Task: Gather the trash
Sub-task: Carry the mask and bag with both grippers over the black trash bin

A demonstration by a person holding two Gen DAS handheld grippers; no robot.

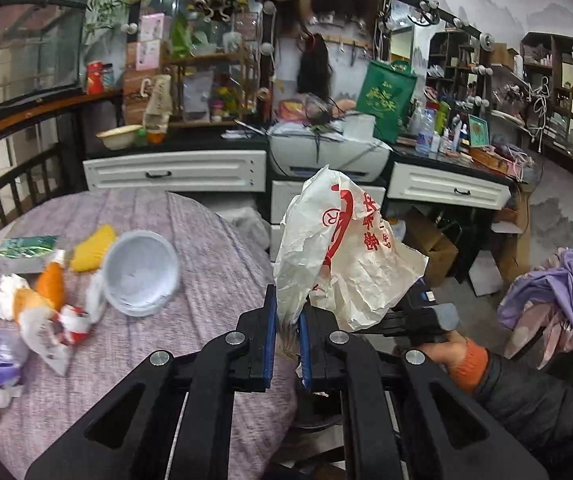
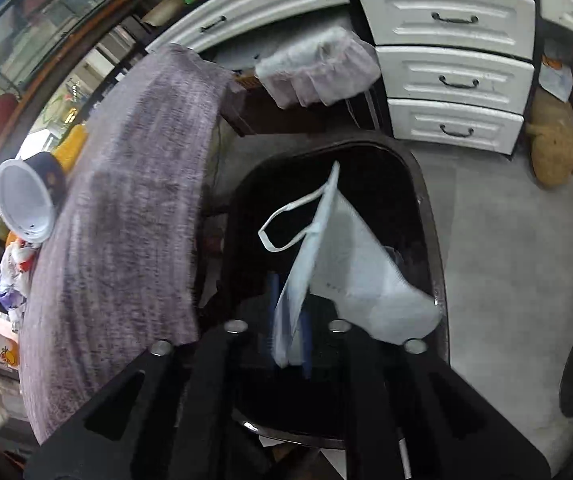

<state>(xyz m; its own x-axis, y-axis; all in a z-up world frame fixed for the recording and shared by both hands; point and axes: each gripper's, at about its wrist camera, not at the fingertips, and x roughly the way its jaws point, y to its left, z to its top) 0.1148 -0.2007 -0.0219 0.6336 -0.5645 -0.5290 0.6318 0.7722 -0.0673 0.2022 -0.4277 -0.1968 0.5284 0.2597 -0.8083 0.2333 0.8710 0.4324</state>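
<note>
Trash split: white bag (image 1: pixel 346 256) with red print pinched in left gripper (image 1: pixel 287 320), jaws closed on its lower edge, bag standing up past fingertips, off table edge. Face mask (image 2: pixel 350 264) hangs between right gripper (image 2: pixel 288 320) pads, jaws slightly parted, grip looks loose. Mask sits directly over dark bin (image 2: pixel 426 216), long axis running away from fingers, so right hand nearer drop. Only left view shows remaining litter on table (image 1: pixel 206 280): bowl (image 1: pixel 140 272), wrappers (image 1: pixel 46 320).

White drawers (image 2: pixel 452 76), grey floor (image 2: pixel 498 240), cluttered shelves (image 1: pixel 206 64).
</note>
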